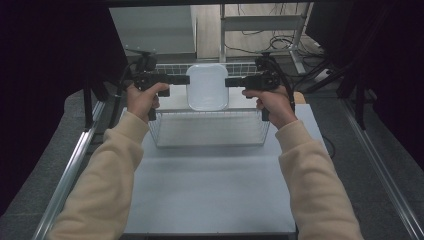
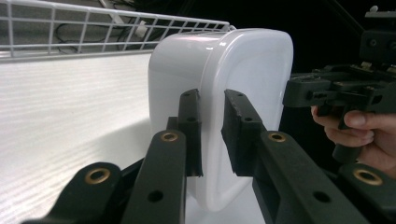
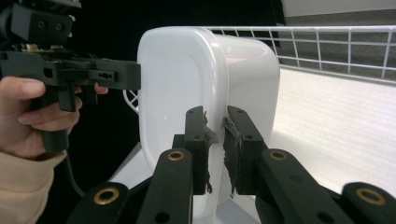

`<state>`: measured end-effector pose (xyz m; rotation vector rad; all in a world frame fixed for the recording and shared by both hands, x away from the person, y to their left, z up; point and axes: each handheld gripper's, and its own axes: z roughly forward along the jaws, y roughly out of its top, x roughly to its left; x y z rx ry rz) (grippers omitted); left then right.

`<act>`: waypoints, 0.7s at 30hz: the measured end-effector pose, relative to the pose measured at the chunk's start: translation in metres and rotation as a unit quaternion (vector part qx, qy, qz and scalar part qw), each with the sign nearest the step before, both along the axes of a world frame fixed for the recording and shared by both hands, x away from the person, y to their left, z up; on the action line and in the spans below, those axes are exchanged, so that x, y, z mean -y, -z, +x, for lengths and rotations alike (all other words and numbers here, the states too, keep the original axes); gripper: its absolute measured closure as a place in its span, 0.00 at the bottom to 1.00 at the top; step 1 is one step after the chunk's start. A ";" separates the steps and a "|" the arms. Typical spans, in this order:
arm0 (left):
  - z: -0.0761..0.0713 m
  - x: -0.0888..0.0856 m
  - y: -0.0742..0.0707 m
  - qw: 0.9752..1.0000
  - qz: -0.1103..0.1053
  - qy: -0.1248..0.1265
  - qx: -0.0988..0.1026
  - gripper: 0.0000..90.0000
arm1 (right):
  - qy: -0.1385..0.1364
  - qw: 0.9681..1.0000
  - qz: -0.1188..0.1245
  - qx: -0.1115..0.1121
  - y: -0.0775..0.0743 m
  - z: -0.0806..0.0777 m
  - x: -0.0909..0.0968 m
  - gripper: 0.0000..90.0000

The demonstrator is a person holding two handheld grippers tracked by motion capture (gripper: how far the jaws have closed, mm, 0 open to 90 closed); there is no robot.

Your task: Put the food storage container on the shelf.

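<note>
High view: white tray [image 1: 207, 86] held up over the far half of the wire basket [image 1: 210, 129], left gripper [image 1: 184, 79] at its left edge, right gripper [image 1: 230, 81] at its right edge, both level and pointing inward.
Left gripper view: jaws pinched on the tray's rim [image 2: 212, 112], one pad on each face; basket wall [image 2: 93, 28] behind; other hand [image 2: 359, 135] at right.
Right gripper view: jaws clamped on the opposite rim [image 3: 217, 126]; pads worn and frayed; table [image 3: 336, 116] beyond.
</note>
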<state>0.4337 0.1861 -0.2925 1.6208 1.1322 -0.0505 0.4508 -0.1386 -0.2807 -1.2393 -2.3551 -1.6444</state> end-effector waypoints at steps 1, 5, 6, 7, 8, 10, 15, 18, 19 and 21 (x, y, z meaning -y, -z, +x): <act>0.002 -0.001 -0.001 1.000 0.001 0.000 -0.003 0.87 | -0.001 1.000 0.003 -0.004 0.000 0.002 0.000 0.88; 0.015 -0.003 -0.002 1.000 -0.005 -0.005 -0.021 0.88 | -0.005 1.000 0.003 -0.021 0.000 0.015 -0.003 0.87; 0.019 -0.004 -0.001 1.000 -0.012 -0.004 -0.028 0.88 | -0.003 1.000 0.002 -0.027 -0.001 0.019 -0.003 0.86; 0.025 -0.004 0.000 0.999 -0.021 -0.004 -0.038 0.88 | 0.000 0.999 0.000 -0.034 -0.001 0.023 -0.004 0.85; 0.030 -0.005 0.002 0.998 -0.029 -0.004 -0.047 0.88 | 0.005 0.999 -0.003 -0.043 -0.001 0.028 -0.005 0.84; 0.041 -0.008 0.006 0.997 -0.045 -0.003 -0.066 0.88 | 0.015 0.998 0.000 -0.056 0.001 0.036 -0.006 0.82; 0.063 -0.012 0.019 0.989 -0.097 -0.011 -0.111 0.88 | 0.034 0.995 0.022 -0.088 0.011 0.053 -0.006 0.78; 0.072 -0.014 0.027 0.984 -0.118 -0.014 -0.129 0.88 | 0.046 0.992 0.040 -0.113 0.017 0.062 -0.004 0.76; 0.075 -0.014 0.028 0.984 -0.121 -0.015 -0.132 0.88 | 0.049 0.991 0.045 -0.118 0.019 0.065 -0.004 0.76; 0.078 -0.014 0.032 0.983 -0.123 -0.018 -0.137 0.87 | 0.055 0.989 0.053 -0.125 0.022 0.068 -0.004 0.75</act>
